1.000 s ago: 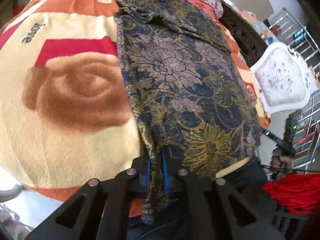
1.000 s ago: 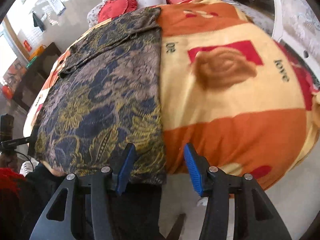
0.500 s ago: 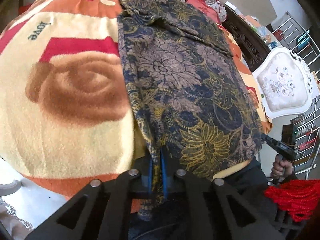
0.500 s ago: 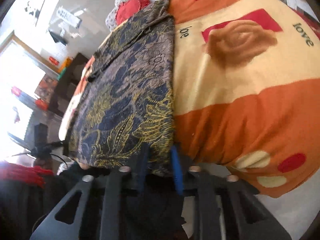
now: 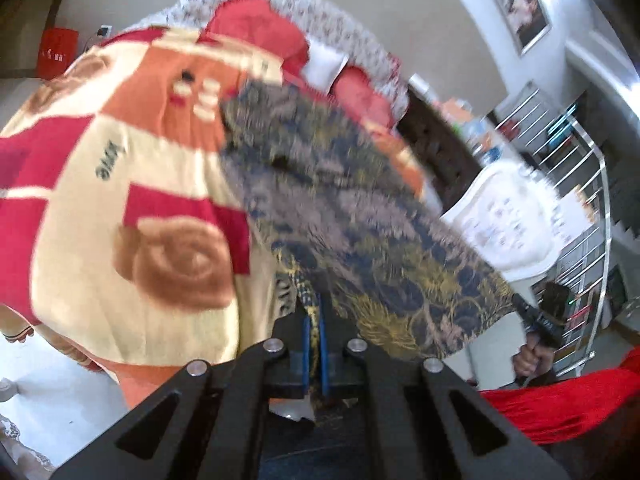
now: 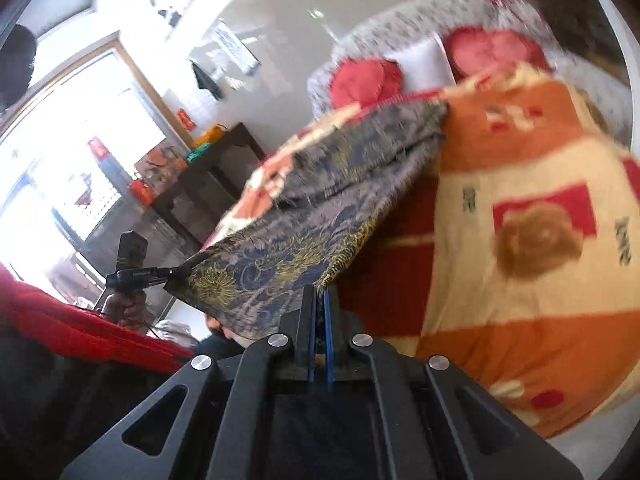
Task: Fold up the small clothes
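The left gripper (image 5: 315,344) has its blue fingers (image 5: 306,354) pressed nearly together on a near corner of the flowered garment (image 5: 360,216), with a strip of the cloth pinched between them. From that corner the garment rises off the blanket (image 5: 132,184), its near edge hanging in the air while its far end lies on the blanket toward the red pillows (image 5: 256,28). The blanket, patterned in cream, orange and red with a brown rose, covers the bed and lies to the left of the garment in the left wrist view. A white chair (image 5: 504,220) stands beyond the garment's right edge there.

The right gripper (image 6: 319,334) also has its fingers (image 6: 329,328) closed on the garment (image 6: 320,216), clamped on the other near corner. In the right wrist view the garment stretches up and away to the far end of the blanket (image 6: 532,240), and the left gripper (image 6: 176,270) holds its other corner at the left.
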Demonstrator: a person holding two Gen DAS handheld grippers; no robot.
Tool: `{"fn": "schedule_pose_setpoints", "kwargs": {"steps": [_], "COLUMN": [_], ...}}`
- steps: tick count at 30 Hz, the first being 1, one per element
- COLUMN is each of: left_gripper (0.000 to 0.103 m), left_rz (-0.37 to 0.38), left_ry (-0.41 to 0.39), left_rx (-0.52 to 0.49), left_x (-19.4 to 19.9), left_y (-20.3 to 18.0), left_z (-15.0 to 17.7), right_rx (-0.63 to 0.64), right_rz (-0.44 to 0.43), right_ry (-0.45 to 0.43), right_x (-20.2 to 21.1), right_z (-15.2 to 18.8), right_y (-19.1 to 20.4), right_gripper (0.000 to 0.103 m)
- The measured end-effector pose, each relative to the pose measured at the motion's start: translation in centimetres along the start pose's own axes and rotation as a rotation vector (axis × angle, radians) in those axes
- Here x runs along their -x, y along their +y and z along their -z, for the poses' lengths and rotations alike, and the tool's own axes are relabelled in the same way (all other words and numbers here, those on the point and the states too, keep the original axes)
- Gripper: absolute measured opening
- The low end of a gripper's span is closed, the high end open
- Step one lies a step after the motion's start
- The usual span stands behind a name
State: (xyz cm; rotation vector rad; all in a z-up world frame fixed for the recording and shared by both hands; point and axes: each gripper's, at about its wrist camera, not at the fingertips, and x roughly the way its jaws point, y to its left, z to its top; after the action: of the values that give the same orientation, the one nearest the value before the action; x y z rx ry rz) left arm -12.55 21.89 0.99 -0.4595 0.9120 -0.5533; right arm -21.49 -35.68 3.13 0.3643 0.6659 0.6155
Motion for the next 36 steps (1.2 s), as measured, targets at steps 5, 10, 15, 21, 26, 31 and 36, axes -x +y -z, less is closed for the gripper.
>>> {"fn": "schedule_pose_setpoints", "kwargs": {"steps": [5,10,15,21,26,31,36], "left_gripper": [0.003,0.003,0.003,0.003,0.003,0.003,0.006], "left_rz": [0.075,0.087,-0.068,-0.165,-0.246,-0.349,-0.309], "left_ry": [-0.063,-0.160,-0.232,-0.276,-0.245,-0.131,-0.140], "left_rx": [-0.050,-0.120,-0.127,0.065,0.104,0.120,0.236], "left_x": [4.4,5.9,-0.1,-10.9,-19.2,-25.3,-25.5], "left_y": [-1.3,-3.6,-3.2,1.7,5.0,7.2,9.5], "left_z": [-0.6,-3.2,-8.7,-16.1,-20.9,-22.7,-23.5], "right_rx": [0.054,0.097,0.063,-0.067,-0.176,-0.291,-0.435], "right_rz": [-0.039,-0.082,-0.018,0.123,0.218,0.290,0.252], "right_ry": [-0.078,-0.164,-0.177,-0.267,-0.221,-0.123,-0.153], "right_x": [4.1,5.9,1.0,-7.6,-16.8,-22.9,-23.9], "right_z": [-2.2,-4.4,-7.7,-13.0,-17.3,-18.4,-18.7], "right_y": [2.0,3.5,0.5,-6.6,-13.2,-18.4,-21.9], "right_gripper": [0.000,0.000,0.000,0.000,0.000,0.000,0.000]}}
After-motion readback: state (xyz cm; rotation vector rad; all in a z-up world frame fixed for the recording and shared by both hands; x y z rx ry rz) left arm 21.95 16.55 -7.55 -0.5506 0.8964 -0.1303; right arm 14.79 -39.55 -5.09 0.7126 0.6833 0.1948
